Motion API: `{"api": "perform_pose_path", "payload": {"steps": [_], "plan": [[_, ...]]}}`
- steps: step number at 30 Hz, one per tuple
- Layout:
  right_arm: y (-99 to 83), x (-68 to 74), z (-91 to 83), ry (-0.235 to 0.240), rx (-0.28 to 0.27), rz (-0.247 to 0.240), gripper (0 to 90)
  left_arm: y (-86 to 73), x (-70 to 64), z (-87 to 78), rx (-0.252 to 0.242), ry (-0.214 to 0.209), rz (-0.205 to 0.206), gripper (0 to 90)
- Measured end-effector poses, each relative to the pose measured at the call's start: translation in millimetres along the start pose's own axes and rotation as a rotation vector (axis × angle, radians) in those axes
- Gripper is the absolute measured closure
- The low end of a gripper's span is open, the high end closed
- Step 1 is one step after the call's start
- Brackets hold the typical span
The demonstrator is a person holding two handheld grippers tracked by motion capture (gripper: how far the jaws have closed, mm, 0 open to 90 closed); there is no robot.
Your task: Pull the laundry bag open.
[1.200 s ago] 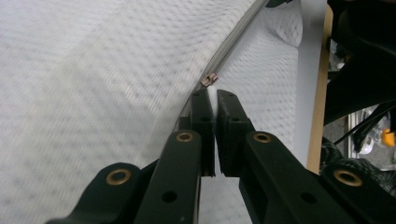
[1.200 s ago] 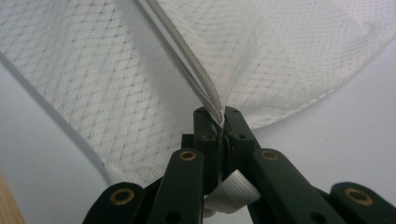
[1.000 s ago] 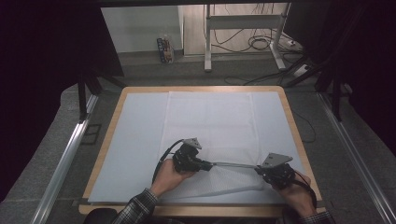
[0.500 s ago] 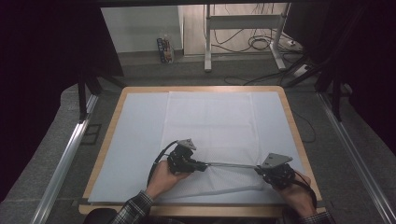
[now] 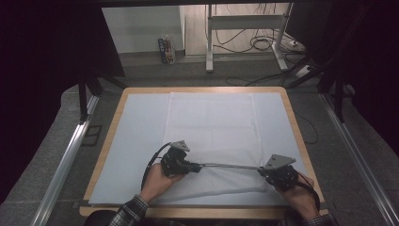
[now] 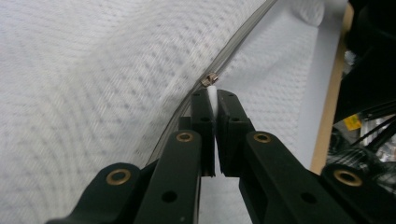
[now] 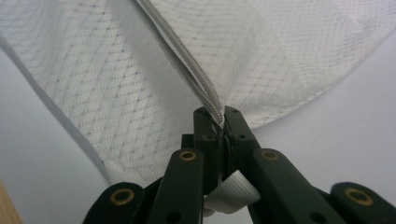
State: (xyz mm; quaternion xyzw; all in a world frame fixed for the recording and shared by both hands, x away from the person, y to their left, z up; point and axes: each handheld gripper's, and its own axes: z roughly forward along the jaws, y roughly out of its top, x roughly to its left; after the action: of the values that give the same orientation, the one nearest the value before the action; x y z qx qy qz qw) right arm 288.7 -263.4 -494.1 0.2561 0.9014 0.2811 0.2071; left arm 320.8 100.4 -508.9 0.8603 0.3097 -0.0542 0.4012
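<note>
- The white mesh bag [image 5: 211, 141] lies flat on the tabletop [image 5: 291, 120], its near edge lifted.
- The left gripper [image 6: 211, 100] has its jaws closed on the white zipper pull [image 6: 211, 93].
- The right gripper [image 7: 215, 116] pinches the zipper's end [image 7: 210, 100], probably anchoring it so the zipper [image 5: 230, 165] stays taut.

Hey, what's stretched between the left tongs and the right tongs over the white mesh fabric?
In the high view, a taut zipper runs between the left tongs and right tongs, over the mesh fabric. Each clamps one end.
</note>
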Motion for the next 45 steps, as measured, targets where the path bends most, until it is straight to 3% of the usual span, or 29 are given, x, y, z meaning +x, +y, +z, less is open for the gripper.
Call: {"api": "perform_pose_path", "payload": {"steps": [8, 45], "plan": [[-0.6, -0.8, -0.2, 0.004, 0.000, 0.000, 84.9, -7.6, 2.9, -8.2, -0.007, -0.001, -0.018, 87.4], [-1.4, -0.5, -0.6, 0.003, 0.005, 0.005, 84.9, -44.4, 11.4, -43.8, -0.036, 0.067, -0.090, 87.4]]}}
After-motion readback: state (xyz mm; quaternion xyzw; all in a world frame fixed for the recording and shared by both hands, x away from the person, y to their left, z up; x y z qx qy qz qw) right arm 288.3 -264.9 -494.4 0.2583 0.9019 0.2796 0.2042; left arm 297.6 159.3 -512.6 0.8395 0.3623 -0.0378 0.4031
